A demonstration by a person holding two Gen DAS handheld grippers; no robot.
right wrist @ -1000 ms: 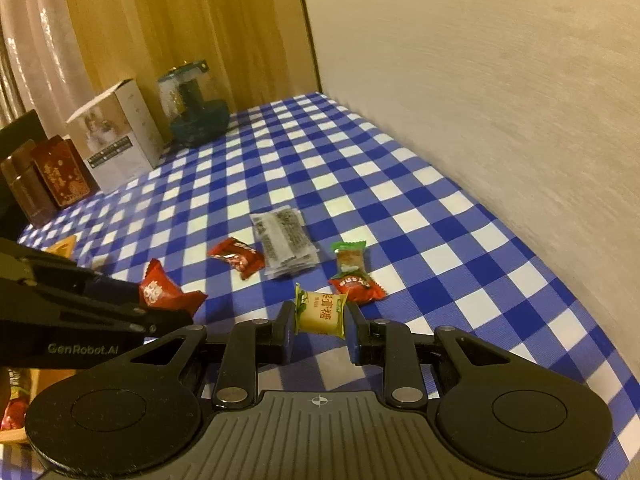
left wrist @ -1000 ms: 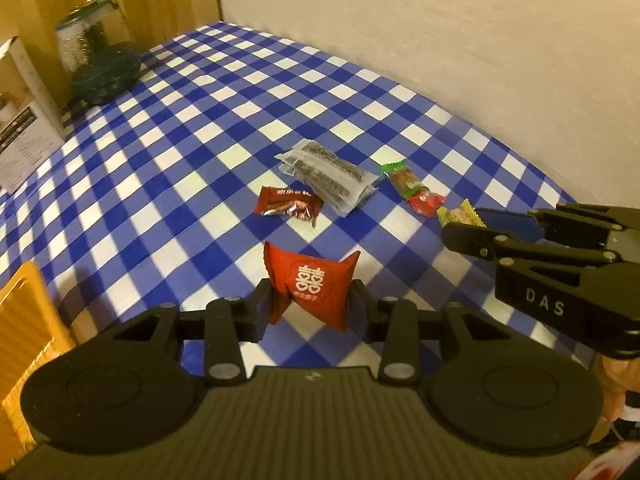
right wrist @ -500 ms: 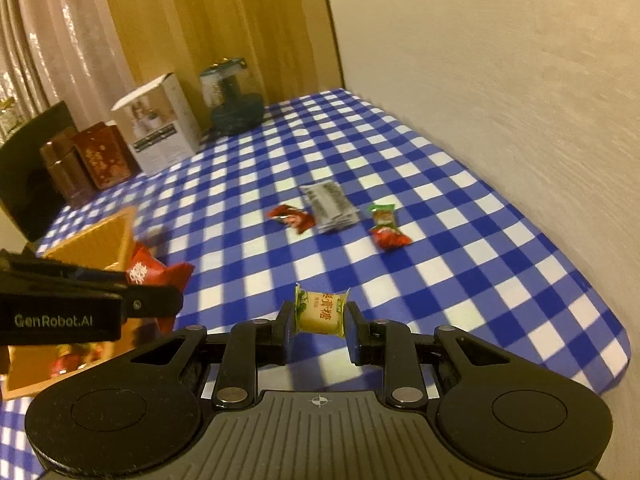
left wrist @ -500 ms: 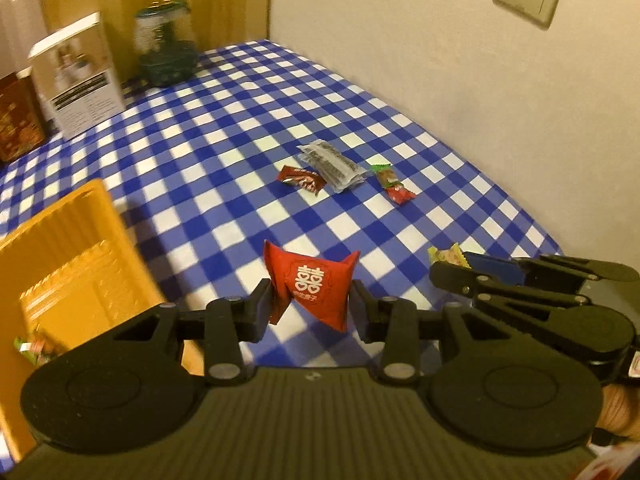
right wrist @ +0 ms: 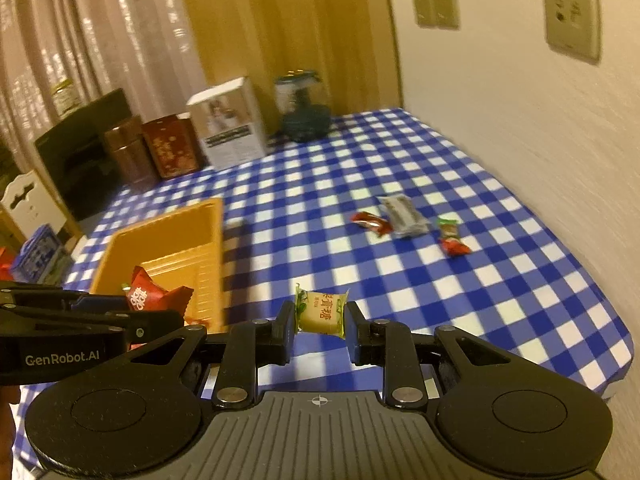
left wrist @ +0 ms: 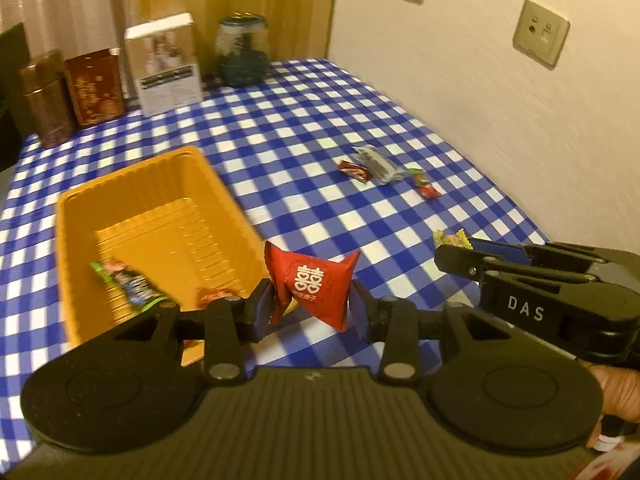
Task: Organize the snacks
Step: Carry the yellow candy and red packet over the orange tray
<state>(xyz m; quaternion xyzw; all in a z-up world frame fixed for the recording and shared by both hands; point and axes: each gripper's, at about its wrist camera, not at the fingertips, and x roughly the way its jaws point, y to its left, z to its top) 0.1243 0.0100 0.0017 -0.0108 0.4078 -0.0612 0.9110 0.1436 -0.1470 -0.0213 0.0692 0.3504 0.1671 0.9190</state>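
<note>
The left gripper (left wrist: 310,308) pinches a red candy (left wrist: 312,282) just past the orange tray's (left wrist: 132,184) near corner, and the right gripper (right wrist: 318,330) pinches a yellow candy (right wrist: 320,312) over bare cloth, so an early release risks dropping either outside. Three loose snacks (left wrist: 384,168) lie well apart at two o'clock of the tray; boxes (left wrist: 166,62) and a jar (left wrist: 242,54) stand at twelve, nothing blocking.

Looks like somebody's home: a table sitting under a blue-checked tablecloth (left wrist: 304,120), sheer curtains (right wrist: 92,40) hanging behind it, tea tins (left wrist: 94,86) and a boxed item (left wrist: 166,64) lining the back, wall sockets (left wrist: 542,32) showing.
</note>
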